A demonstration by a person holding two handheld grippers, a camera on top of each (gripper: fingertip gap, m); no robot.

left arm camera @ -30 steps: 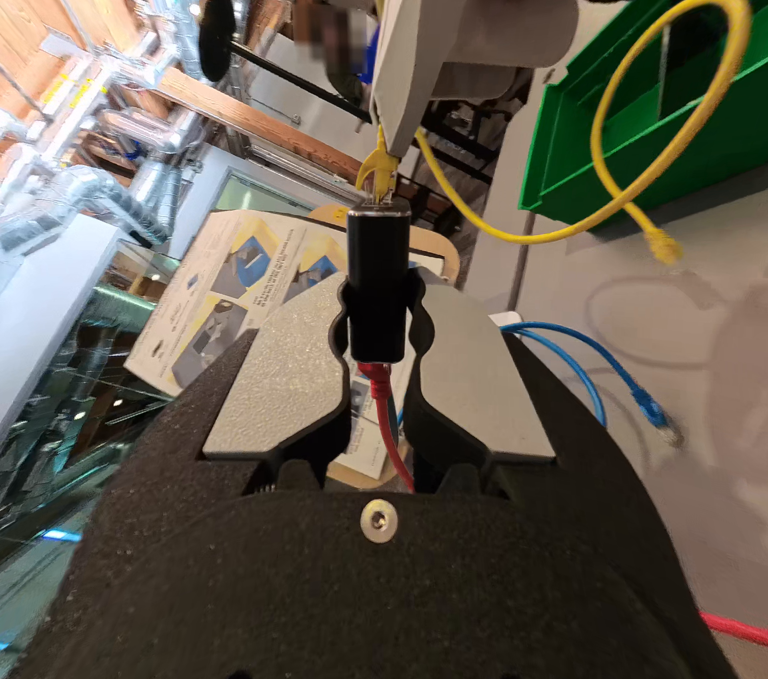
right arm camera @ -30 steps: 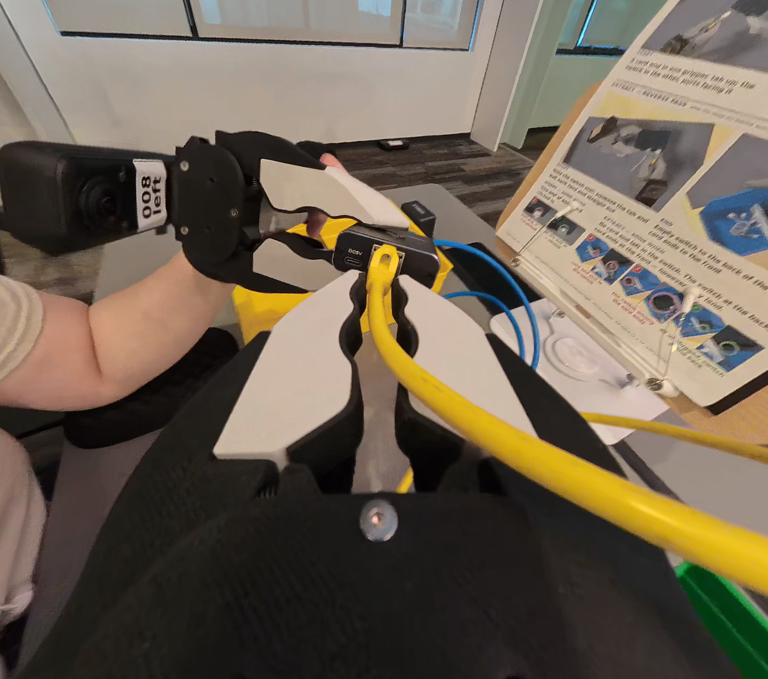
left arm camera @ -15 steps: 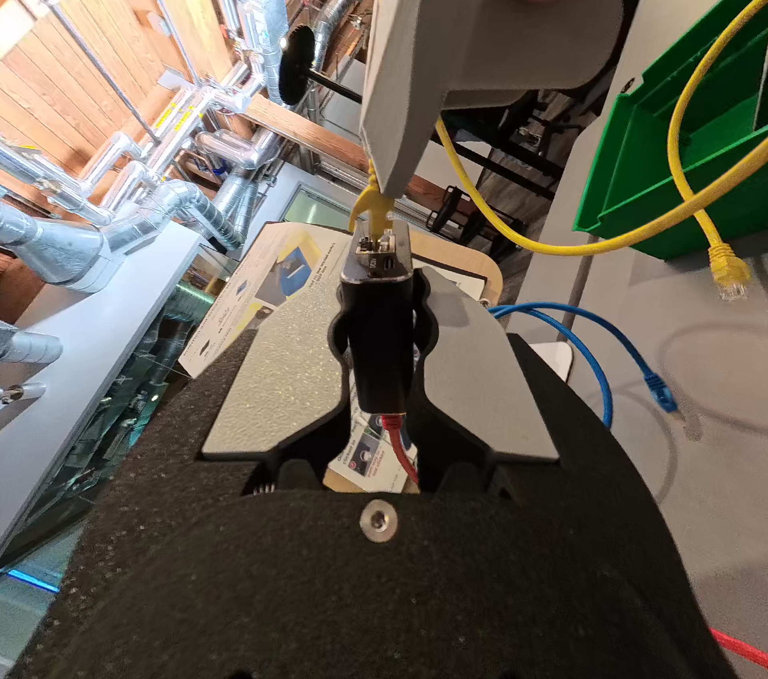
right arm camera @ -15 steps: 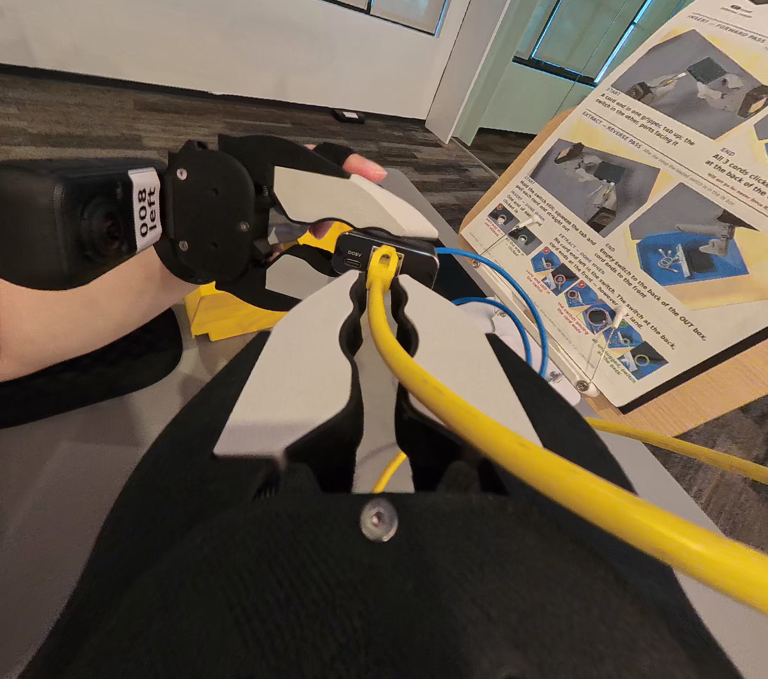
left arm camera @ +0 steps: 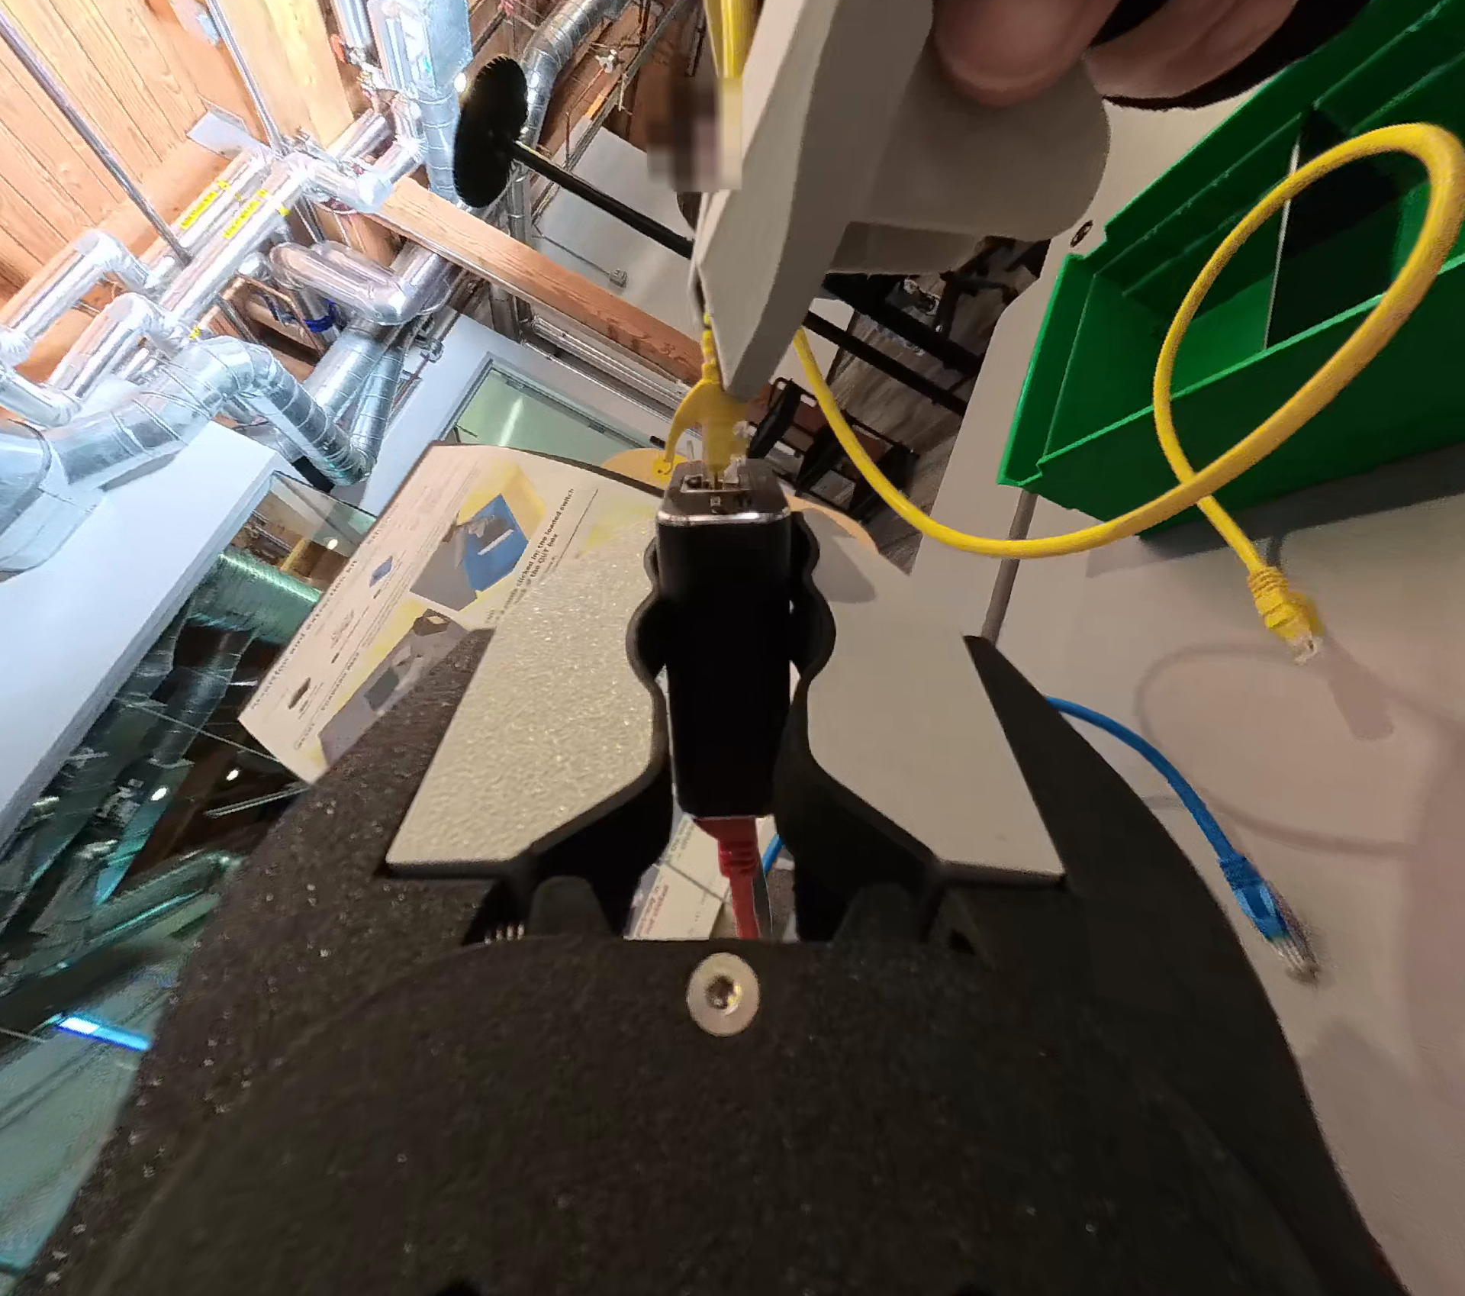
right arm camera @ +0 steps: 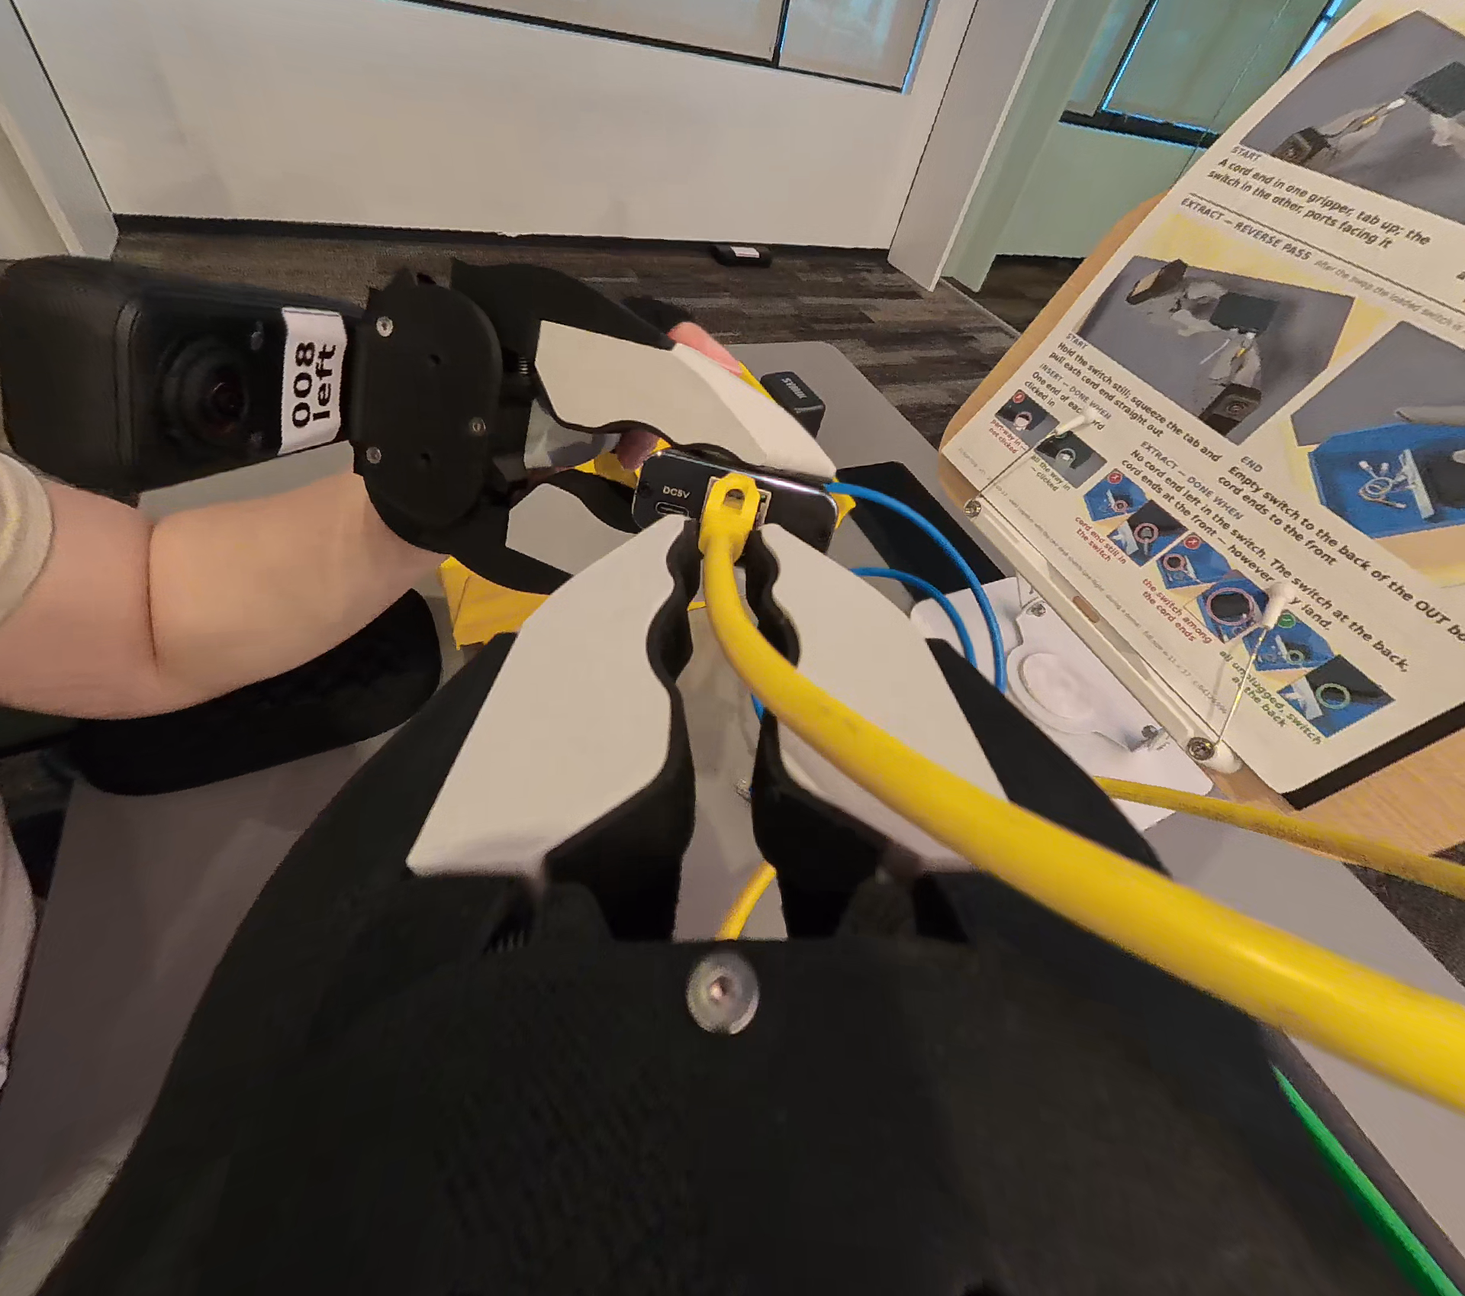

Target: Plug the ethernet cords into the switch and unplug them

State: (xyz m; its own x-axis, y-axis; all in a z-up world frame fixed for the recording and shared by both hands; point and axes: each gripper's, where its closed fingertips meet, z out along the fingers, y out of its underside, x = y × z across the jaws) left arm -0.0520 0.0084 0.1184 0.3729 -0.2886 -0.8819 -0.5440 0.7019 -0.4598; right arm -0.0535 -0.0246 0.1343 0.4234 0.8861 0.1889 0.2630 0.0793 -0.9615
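My left gripper (left arm camera: 725, 564) is shut on the black switch (left arm camera: 725, 663) and holds it above the table. A red cord (left arm camera: 736, 873) is plugged into its near end. My right gripper (right arm camera: 723, 540) is shut on the yellow cord's plug (right arm camera: 731, 504), which sits in a port on the switch's face (right arm camera: 674, 504). In the left wrist view that plug (left arm camera: 717, 433) meets the switch's far end, with the right gripper's finger (left arm camera: 801, 211) above it. The yellow cord (left arm camera: 1189, 322) loops to a free end (left arm camera: 1288, 623) on the table.
A blue cord (left arm camera: 1205, 830) lies on the grey table (left arm camera: 1308, 742), its plug loose. A green bin (left arm camera: 1237, 433) stands at the right. An instruction board (right arm camera: 1268, 465) leans at the right. A yellow bin (right arm camera: 476, 592) and a small black box (right arm camera: 797, 395) lie behind the left gripper's finger (right arm camera: 674, 386). Only a small space, under 4 cm, lies between the two pairs of fingers.
Both grippers have tilted and shifted together while staying shut. The yellow plug stays at the switch port. The yellow cord's loop and free end have swung on the table.
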